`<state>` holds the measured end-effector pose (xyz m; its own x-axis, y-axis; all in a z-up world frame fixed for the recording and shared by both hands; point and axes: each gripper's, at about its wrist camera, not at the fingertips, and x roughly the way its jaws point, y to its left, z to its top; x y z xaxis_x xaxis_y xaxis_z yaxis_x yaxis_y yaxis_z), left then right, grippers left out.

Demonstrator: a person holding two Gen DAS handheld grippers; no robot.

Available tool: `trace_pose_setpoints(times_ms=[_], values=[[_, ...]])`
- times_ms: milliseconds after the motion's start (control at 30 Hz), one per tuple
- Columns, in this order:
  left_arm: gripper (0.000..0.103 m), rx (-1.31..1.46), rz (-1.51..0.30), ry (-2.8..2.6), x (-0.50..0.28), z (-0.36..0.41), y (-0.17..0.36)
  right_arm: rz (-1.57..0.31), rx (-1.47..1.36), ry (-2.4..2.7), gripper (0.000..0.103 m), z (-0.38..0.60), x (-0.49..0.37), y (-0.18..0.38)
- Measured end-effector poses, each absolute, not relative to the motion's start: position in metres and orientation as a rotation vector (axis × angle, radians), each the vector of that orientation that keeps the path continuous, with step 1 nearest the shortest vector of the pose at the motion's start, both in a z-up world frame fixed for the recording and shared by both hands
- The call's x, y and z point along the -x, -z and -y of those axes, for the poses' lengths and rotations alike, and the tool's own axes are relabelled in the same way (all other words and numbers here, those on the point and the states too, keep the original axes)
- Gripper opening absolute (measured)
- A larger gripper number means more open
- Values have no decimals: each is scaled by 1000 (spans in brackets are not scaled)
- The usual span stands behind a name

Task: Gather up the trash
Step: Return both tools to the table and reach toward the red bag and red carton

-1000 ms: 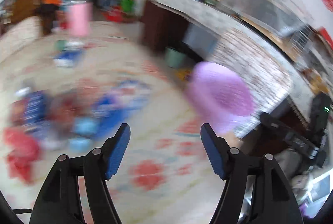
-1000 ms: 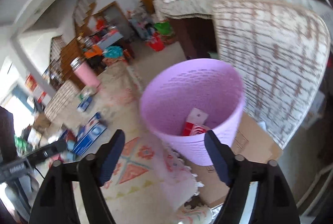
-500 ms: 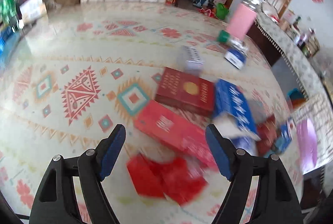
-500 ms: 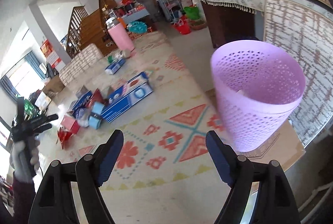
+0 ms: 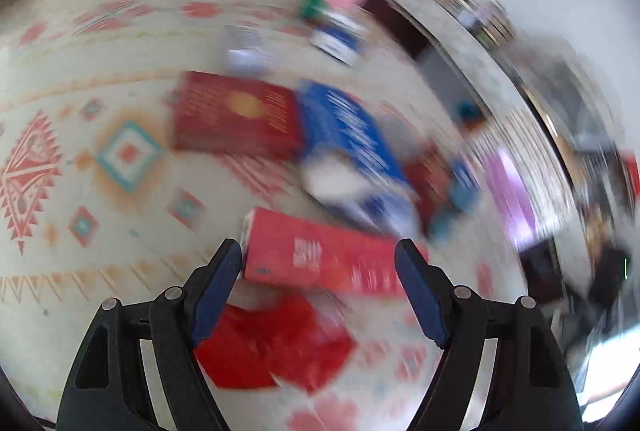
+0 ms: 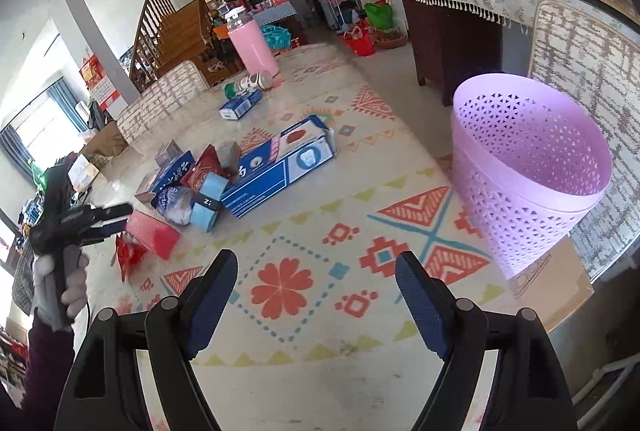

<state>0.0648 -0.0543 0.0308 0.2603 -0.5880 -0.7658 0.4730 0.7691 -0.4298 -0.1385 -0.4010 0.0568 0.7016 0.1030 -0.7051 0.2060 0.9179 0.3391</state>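
Between our right gripper [image 6: 316, 295] and the trash pile the rug [image 6: 304, 231] lies bare, and the one lilac basket [image 6: 528, 183] stands at the rug's right edge on a sheet of cardboard [image 6: 560, 295]. In the pile we count one long blue box [image 6: 280, 167], one red box [image 5: 320, 255] and one red wrapper [image 5: 276, 343]; the rest is too blurred to count. Both grippers are spread wide and hold nothing, the left gripper [image 5: 320, 263] hanging over the red box with a finger near each end.

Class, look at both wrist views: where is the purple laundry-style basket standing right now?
In the right wrist view the purple basket stands at the right, on a cardboard sheet at the rug's edge. It sits well apart from the box pile.
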Motion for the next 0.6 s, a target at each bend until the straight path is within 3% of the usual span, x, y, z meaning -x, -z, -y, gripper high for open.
trace_pose_setpoints(times_ms=[267,600], values=[[80,-316,-900,776,-19,114,-64,-816,-404,42,85,388,132,-53],[80,-393,-1063,926,-49,149,-31,-821,-436,61,85,390,140,-49]])
